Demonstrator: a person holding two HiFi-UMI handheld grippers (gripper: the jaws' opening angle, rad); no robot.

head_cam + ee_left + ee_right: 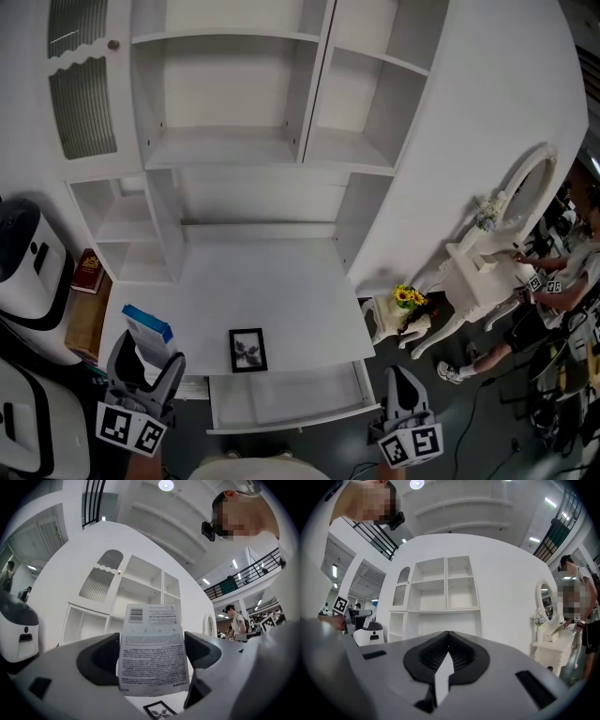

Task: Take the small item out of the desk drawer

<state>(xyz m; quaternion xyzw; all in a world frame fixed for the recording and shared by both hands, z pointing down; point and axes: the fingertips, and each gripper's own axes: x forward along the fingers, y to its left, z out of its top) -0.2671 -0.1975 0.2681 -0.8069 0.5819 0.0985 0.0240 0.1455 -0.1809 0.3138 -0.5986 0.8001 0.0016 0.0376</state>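
At the left front edge of the white desk [281,281], the left gripper [145,367] clamps the small blue-and-white printed carton [152,648] upright, clear of the open white drawer [281,398], which looks empty; removal is judged complete. The right gripper [405,412] is idle, with its jaws closed on nothing.

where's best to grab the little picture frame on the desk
Take the picture frame by its long side edges, coming straight down with the right gripper; it seems to lie flat on the desk, so only its thin rim gives the jaws purchase.
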